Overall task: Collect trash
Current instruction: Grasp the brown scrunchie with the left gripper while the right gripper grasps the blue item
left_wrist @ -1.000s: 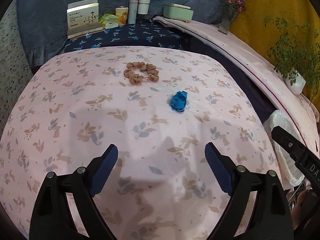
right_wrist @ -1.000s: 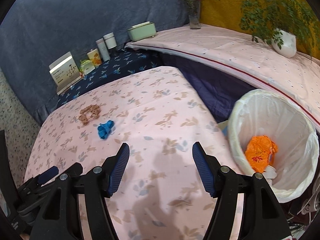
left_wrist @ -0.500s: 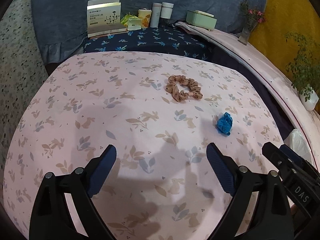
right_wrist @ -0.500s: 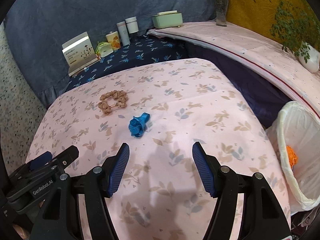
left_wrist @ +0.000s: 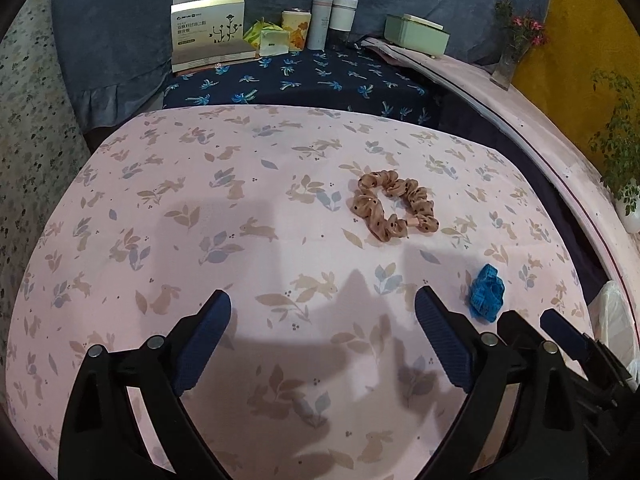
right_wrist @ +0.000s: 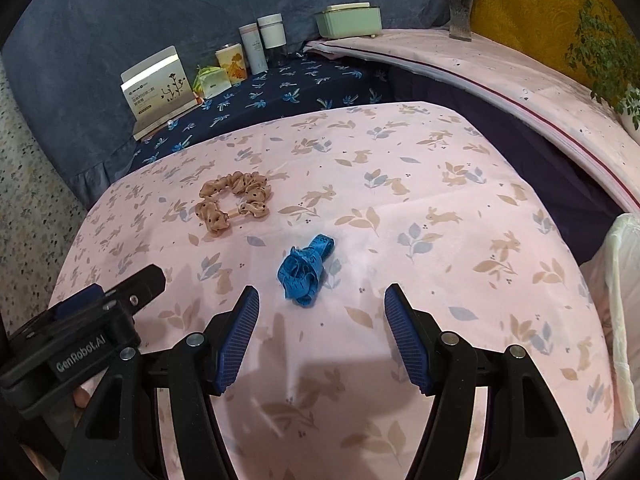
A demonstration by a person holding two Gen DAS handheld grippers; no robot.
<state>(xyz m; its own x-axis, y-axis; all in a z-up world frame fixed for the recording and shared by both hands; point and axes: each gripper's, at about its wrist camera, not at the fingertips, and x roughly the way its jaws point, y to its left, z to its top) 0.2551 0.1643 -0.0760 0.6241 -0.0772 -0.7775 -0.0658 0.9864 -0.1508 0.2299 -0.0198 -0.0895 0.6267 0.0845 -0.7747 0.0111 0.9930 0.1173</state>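
A crumpled blue scrap (right_wrist: 305,272) lies on the pink leaf-print cloth (right_wrist: 440,240). My right gripper (right_wrist: 320,336) hovers open just short of it, the scrap a little ahead of the gap between the blue pads. In the left wrist view the same blue scrap (left_wrist: 486,298) sits to the right of my left gripper (left_wrist: 322,340), which is open and empty over bare cloth. A tan dotted scrunchie (left_wrist: 394,210) lies further back, also visible as the scrunchie (right_wrist: 234,200) in the right wrist view. The white-lined trash bin (right_wrist: 622,312) shows at the right edge.
Along the back on a dark blue patterned cloth (left_wrist: 320,80) stand a white box (left_wrist: 208,36), a cup, two bottles and a green case (left_wrist: 416,36). A vase with flowers (left_wrist: 510,52) and a potted plant (left_wrist: 624,176) line the right-hand ledge.
Both grippers have swung left, away from the trash bin and over the cloth. The blue scrap now lies just ahead of the right gripper. Both grippers stayed open.
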